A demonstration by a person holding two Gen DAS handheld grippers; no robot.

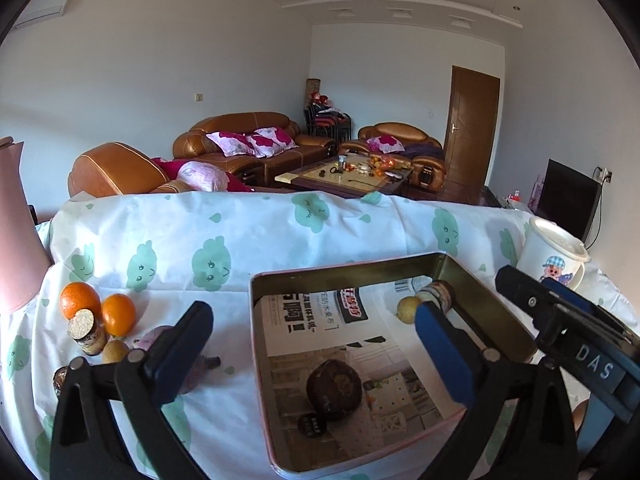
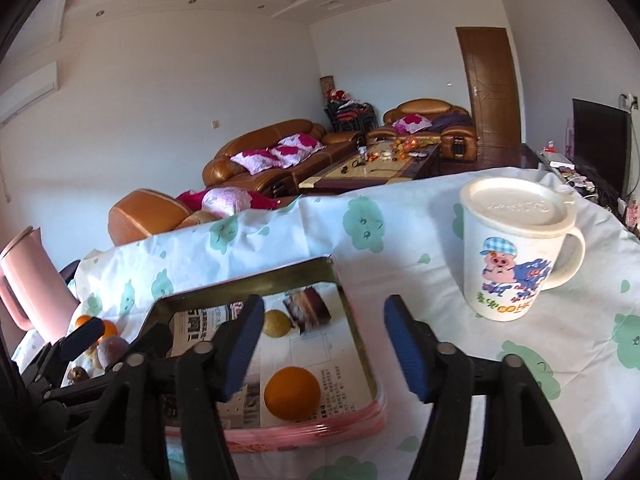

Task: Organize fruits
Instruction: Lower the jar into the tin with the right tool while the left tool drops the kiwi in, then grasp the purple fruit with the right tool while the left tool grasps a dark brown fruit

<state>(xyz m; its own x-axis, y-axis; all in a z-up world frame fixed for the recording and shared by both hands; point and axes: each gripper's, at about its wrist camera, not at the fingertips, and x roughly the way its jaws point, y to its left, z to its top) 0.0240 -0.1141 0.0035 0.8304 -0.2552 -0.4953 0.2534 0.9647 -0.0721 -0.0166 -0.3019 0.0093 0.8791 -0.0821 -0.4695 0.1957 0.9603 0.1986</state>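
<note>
The tin (image 2: 340, 280) in mid-frame has dull brassy metal walls and a printed paper lining (image 1: 360, 360). Matt cloth (image 1: 240, 240) covers the table. At right, the mug (image 2: 516, 256) looks like smooth plastic, perhaps. Gripper pads (image 2: 404, 352) appear rubbery.

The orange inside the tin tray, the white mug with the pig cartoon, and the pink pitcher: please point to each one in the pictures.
orange (image 2: 292, 393), right wrist view, middle of its peel.
white mug (image 2: 513, 268), right wrist view, on the pig cartoon.
pink pitcher (image 2: 34, 280), right wrist view, on its side wall.
</note>
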